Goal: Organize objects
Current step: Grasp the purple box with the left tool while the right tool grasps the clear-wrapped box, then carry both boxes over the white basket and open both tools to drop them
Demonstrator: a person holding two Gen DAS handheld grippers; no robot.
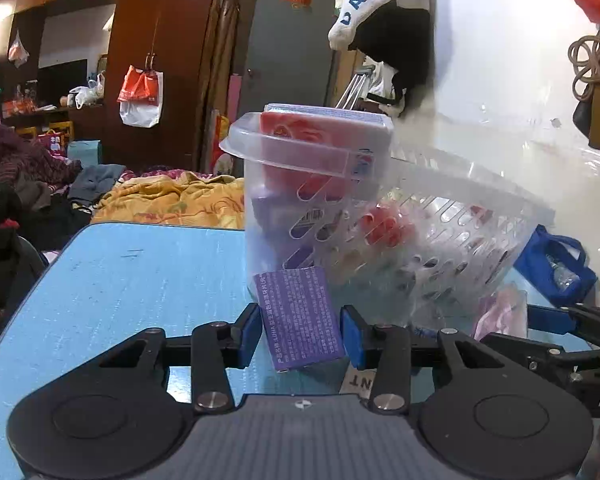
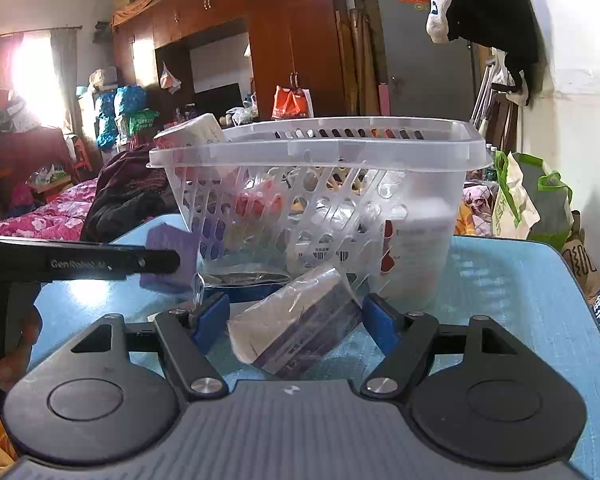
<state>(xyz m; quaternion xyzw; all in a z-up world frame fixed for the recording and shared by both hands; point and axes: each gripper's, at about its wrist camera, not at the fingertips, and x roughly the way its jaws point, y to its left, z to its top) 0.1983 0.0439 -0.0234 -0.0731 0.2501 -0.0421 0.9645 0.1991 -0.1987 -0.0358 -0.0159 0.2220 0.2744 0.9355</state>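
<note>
My clear perforated plastic basket on the blue worktop already holds several boxes and bottles, so I judge sorting well along. Two items remain outside. My left gripper has its jaws around a purple printed carton, seemingly clamped; my right gripper stands spread around a plastic-wrapped packet, not gripping.
</note>
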